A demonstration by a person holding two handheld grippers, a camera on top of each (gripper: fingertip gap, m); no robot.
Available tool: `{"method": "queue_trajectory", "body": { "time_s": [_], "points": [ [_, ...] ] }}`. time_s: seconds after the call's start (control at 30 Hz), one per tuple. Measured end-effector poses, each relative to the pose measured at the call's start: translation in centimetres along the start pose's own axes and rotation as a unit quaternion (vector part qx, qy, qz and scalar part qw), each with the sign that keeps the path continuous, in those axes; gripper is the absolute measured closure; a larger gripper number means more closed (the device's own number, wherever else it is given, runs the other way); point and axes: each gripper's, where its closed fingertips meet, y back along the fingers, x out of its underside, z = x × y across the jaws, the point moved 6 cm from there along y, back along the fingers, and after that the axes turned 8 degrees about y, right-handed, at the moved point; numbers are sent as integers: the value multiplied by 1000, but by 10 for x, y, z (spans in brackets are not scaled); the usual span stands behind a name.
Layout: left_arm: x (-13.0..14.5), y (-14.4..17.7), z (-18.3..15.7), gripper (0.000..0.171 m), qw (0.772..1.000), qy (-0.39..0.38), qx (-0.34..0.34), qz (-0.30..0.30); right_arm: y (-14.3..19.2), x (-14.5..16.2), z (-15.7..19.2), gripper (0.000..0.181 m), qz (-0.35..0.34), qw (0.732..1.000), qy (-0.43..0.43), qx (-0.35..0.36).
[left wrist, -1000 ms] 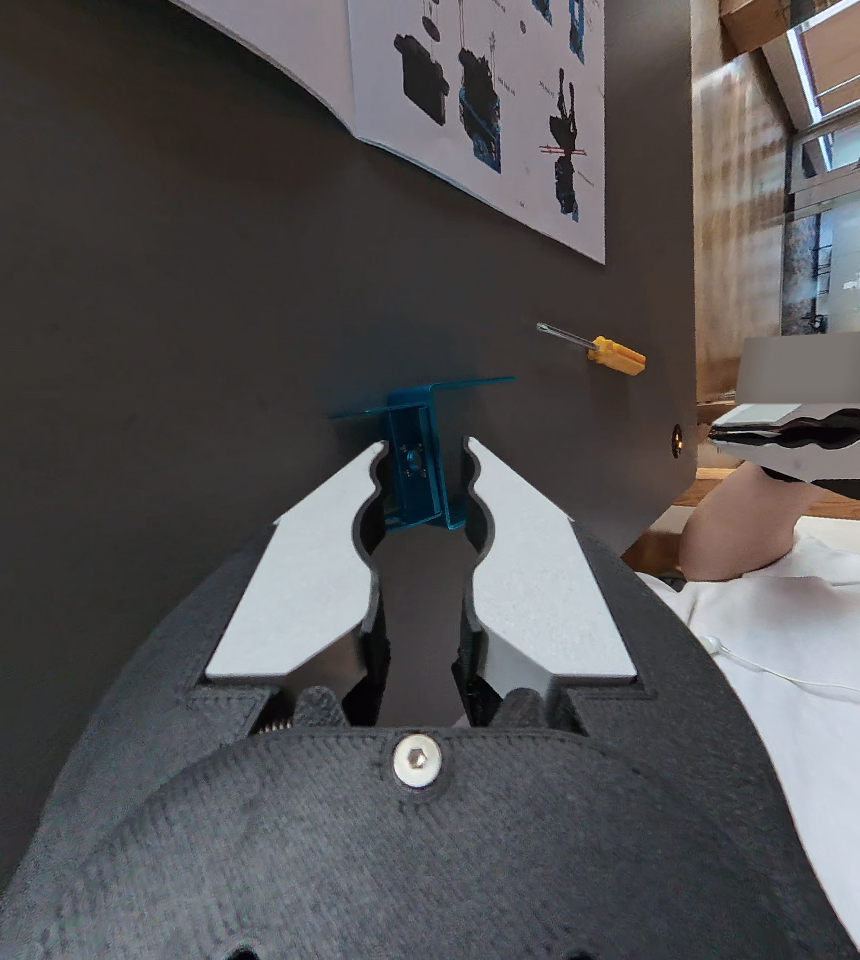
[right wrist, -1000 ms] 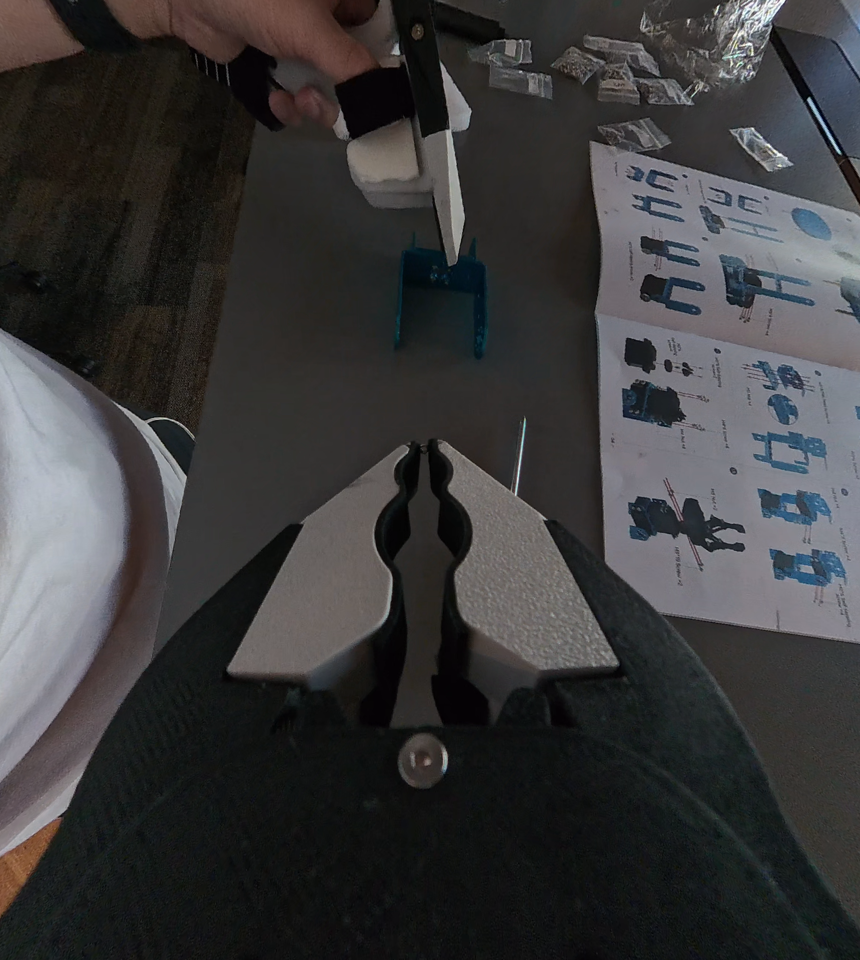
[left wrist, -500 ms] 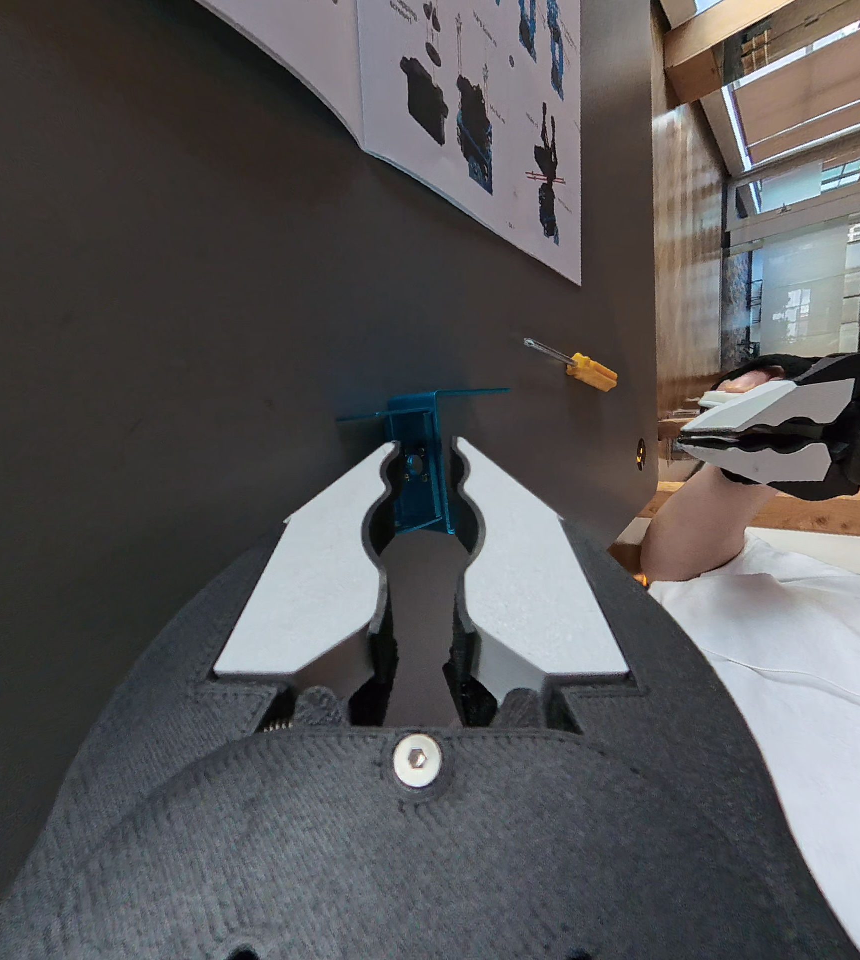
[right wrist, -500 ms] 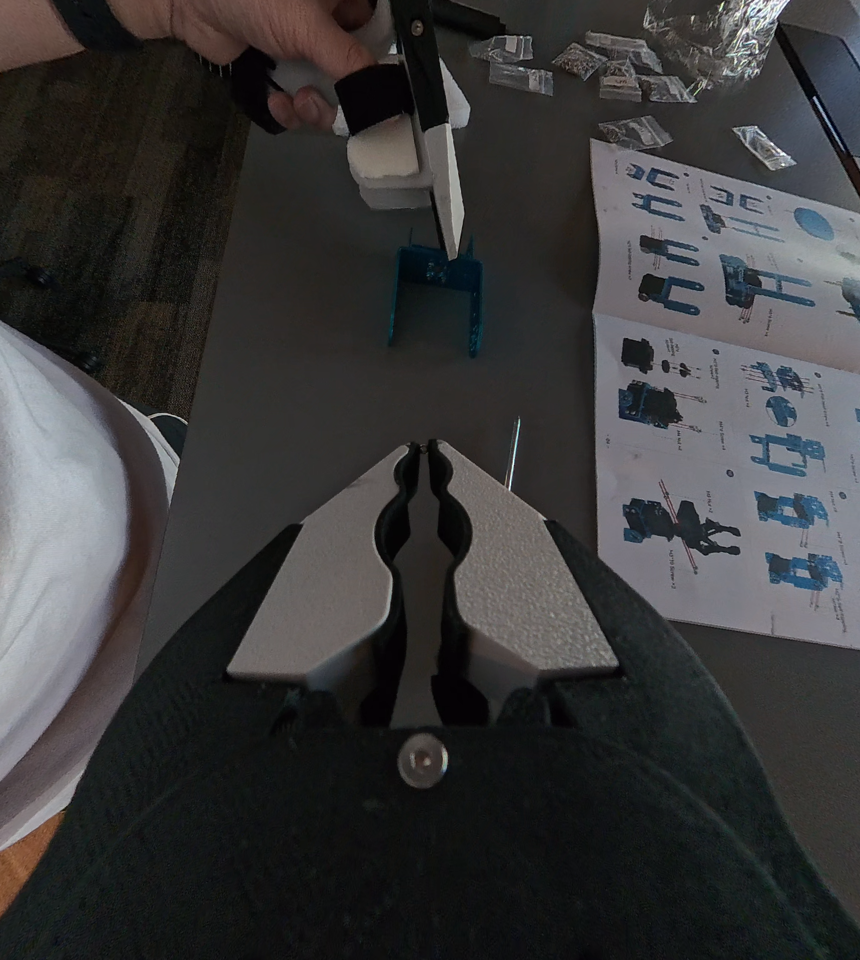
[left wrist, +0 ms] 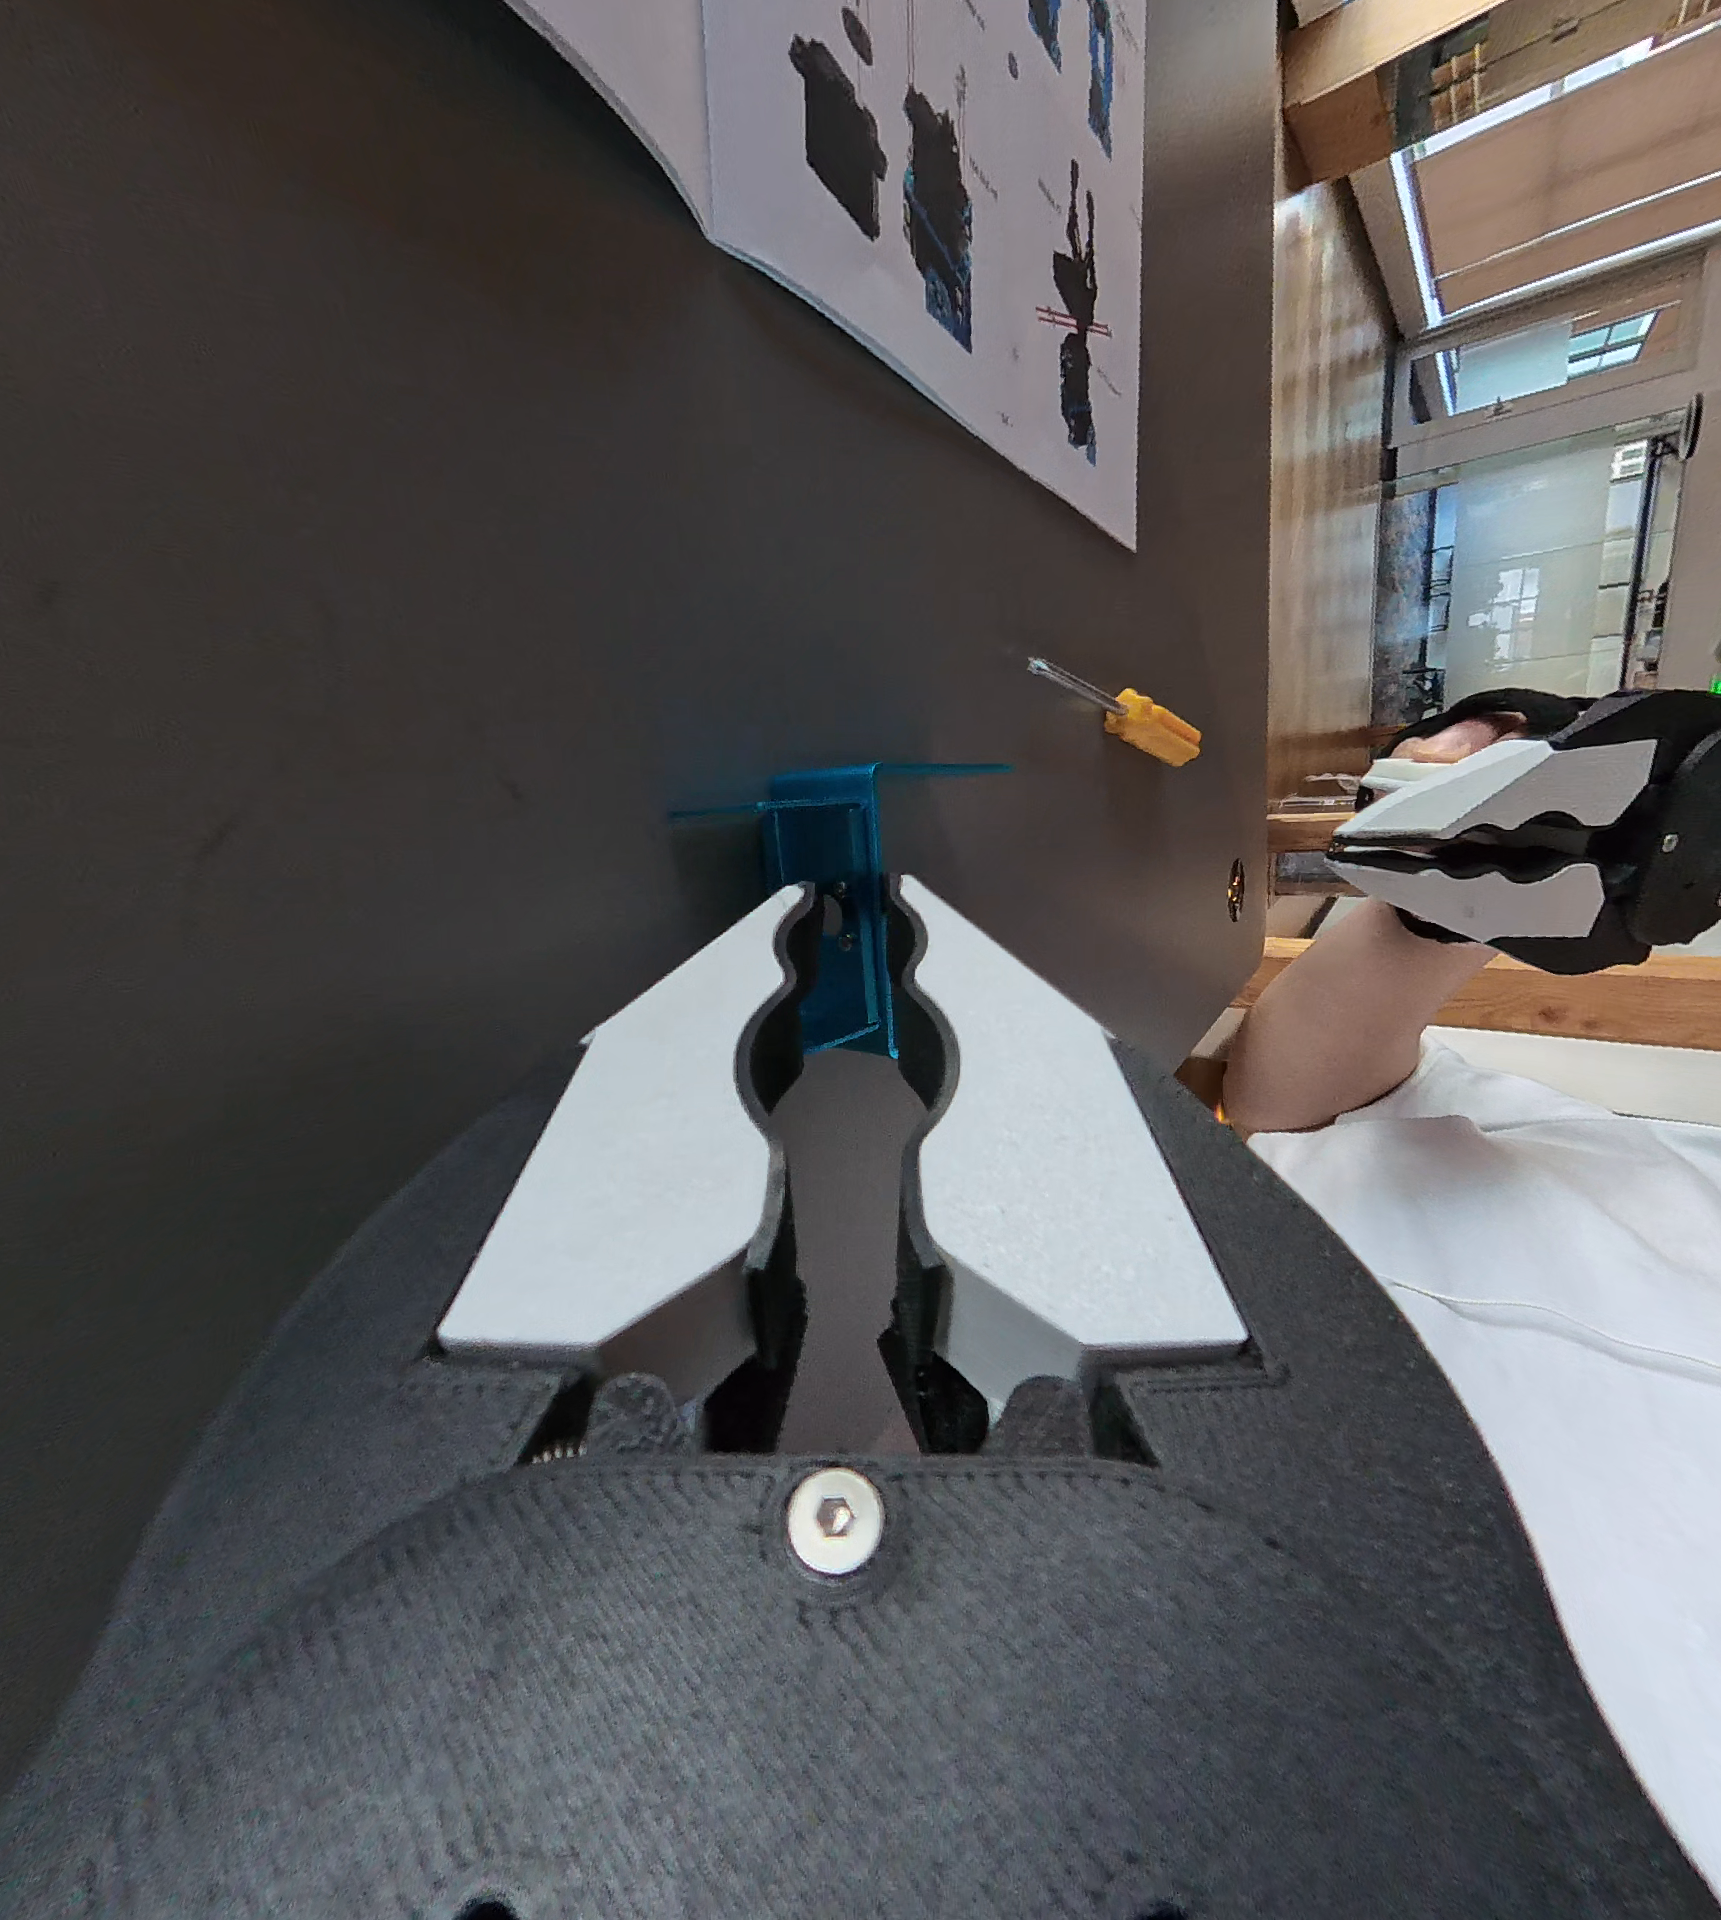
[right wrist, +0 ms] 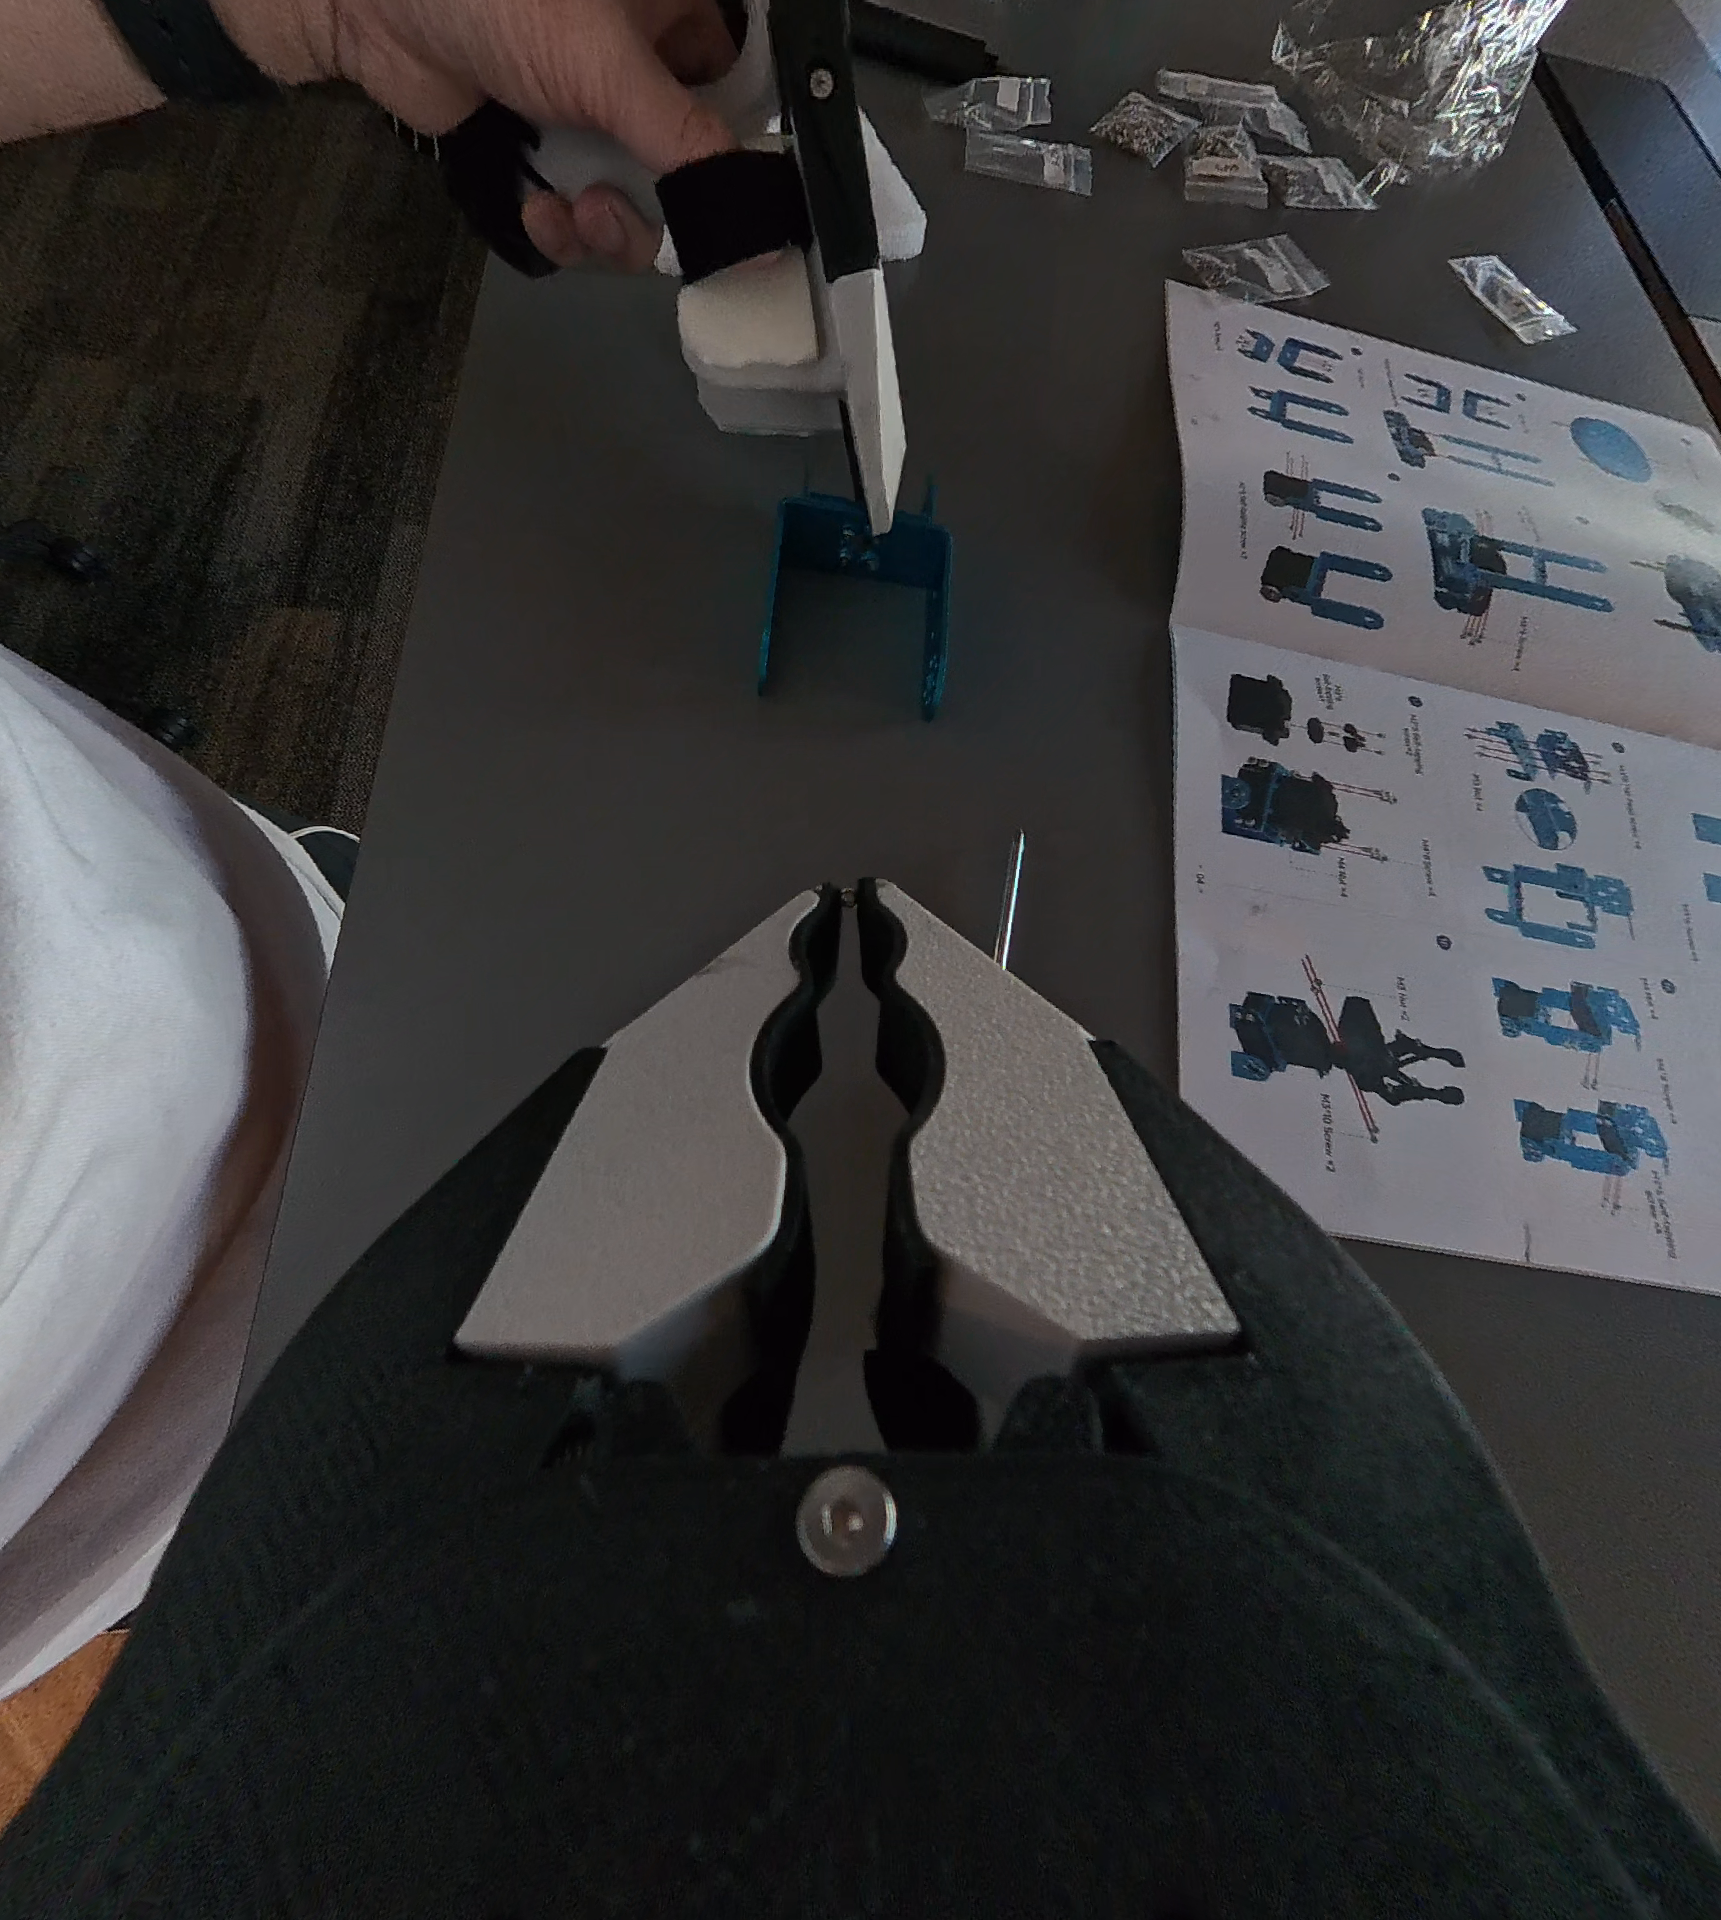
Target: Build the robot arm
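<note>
Left gripper (left wrist: 856, 894) is clamping the blue bracket (right wrist: 851, 582) on the dark grey table (right wrist: 575, 727); right gripper (right wrist: 848, 888) is pinching a small screw (right wrist: 848, 885) above it, beside the instruction sheet (right wrist: 1458, 831)

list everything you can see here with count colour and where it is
blue metal U-shaped bracket: 1, blue, mid table, between left gripper's fingertips
yellow-handled screwdriver: 1, yellow and steel, table beside right gripper
open instruction booklet: 1, white with blue pictures, table's right side
small clear plastic bags: several, far end
crumpled clear wrapper: 1, far end
dark grey table: 1
left gripper: 1, grey-black, around bracket
right gripper: 1, nearly closed, tiny metal piece at tips
</note>
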Motion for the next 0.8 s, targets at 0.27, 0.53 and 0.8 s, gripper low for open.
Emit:
{"method": "queue_trajectory", "body": {
  "time_s": [0.27, 0.53, 0.8],
  "points": [
    [-2, 2, 2, 152, 1000, 1, -2, -8, -1, 2, 0, 179, 6, 1000, 2, -4],
    [-5, -2, -1, 163, 1000, -7, 8, -17, -3, 5, -1, 179, 7, 1000, 3, -7],
    [-2, -10, 1, 163, 995, 58, 83, 7, -4, 7, -4, 179, 5, 1000, 0, -6]
  ]
}}
